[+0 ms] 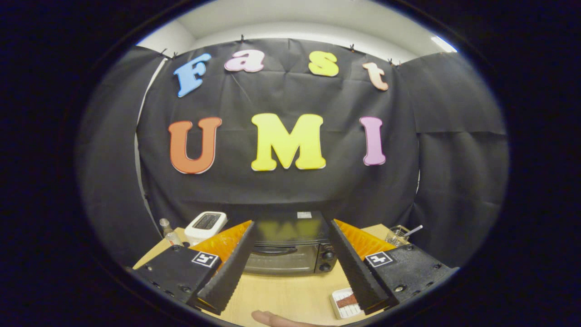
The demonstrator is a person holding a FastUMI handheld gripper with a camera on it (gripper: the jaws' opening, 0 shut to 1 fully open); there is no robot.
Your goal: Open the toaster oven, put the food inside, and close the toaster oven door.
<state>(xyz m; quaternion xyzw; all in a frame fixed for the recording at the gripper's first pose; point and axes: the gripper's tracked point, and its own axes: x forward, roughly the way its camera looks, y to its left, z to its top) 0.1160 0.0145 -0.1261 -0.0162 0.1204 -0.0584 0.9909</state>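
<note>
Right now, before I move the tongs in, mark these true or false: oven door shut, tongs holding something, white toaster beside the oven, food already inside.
1. The toaster oven door is shut. True.
2. The tongs grip the food. False: they are open and empty.
3. A white toaster stands beside the oven. True.
4. The food is inside the oven. False: a white tray of food lies on the wooden table by one finger.
</note>
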